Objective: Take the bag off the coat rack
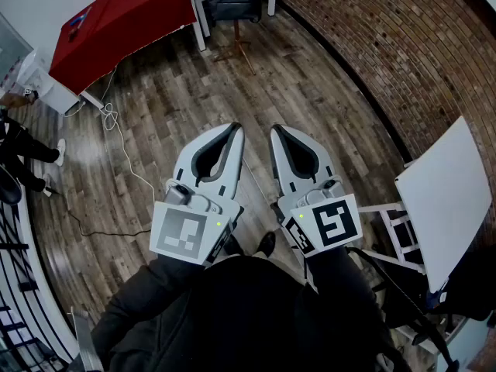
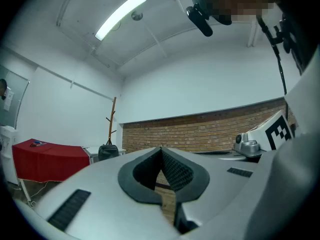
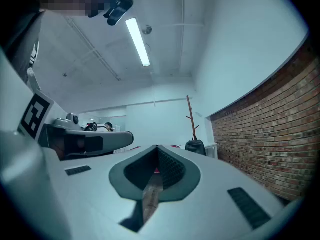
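Two grippers are held out level in front of the person, side by side above the wooden floor (image 1: 170,107). The left gripper (image 1: 234,132) and the right gripper (image 1: 277,134) lie near each other without touching, tips aimed at the far corner of the room; dark sleeves (image 1: 155,301) run back from the marker cubes to the bottom of the head view, and the hands themselves are hidden beneath those cubes. Each gripper's own view shows its jaws closed tip to tip with nothing between them; the only gap is the padded hollow behind the tips.

The bag (image 3: 195,146), dark, hangs low on the coat rack (image 3: 191,115), well apart from both grippers; it is close to the brick wall (image 1: 364,45) and just beyond a table under a red cloth (image 1: 124,22). In the head view the top edge cuts off the bag's upper part and the rack's pole, leaving the feet on the floor; how the bag hooks onto the rack is too small to tell. A person's legs (image 1: 27,152) are cropped at the left edge; a white board (image 1: 446,200) is cut off at the right.
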{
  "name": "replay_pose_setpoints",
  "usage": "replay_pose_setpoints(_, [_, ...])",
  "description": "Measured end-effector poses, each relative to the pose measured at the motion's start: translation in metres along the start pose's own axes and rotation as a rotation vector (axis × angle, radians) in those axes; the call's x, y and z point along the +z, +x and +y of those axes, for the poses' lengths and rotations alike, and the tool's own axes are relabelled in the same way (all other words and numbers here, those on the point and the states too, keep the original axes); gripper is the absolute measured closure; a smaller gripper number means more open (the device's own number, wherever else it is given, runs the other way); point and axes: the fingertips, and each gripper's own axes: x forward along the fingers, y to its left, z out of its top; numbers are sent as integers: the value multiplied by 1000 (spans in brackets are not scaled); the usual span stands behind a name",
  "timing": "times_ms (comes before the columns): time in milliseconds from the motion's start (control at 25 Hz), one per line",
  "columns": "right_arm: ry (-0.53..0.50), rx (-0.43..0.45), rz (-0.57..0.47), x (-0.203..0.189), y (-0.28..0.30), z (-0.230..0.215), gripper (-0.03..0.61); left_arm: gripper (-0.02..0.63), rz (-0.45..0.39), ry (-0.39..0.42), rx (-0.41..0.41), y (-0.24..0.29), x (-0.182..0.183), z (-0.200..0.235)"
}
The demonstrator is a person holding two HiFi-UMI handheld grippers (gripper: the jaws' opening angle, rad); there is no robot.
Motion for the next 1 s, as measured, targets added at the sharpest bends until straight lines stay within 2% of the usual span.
replay_pose_setpoints(120, [-3, 3, 1, -1, -9, -9, 574, 604, 19, 23, 15, 4, -6, -8])
replay_pose_setpoints(320, [7, 18, 6, -8, -19, -26, 574, 604, 10, 5, 9, 16, -11, -30])
replay_pose_setpoints(520, [43, 24, 19, -21, -14, -45, 574, 604, 40, 10, 33, 28, -27, -28])
replay_pose_setpoints(640, [58, 37, 35, -25, 4, -45, 574, 604, 57, -3, 51, 34, -32, -8])
replay_pose_setpoints(760, [57, 47, 41, -28, 33, -45, 574, 604, 33, -45, 46, 48, -32, 18])
replay_pose_setpoints(1000, [45, 35, 39, -40, 115, -63, 574, 604, 11, -68, 36, 99, -44, 96])
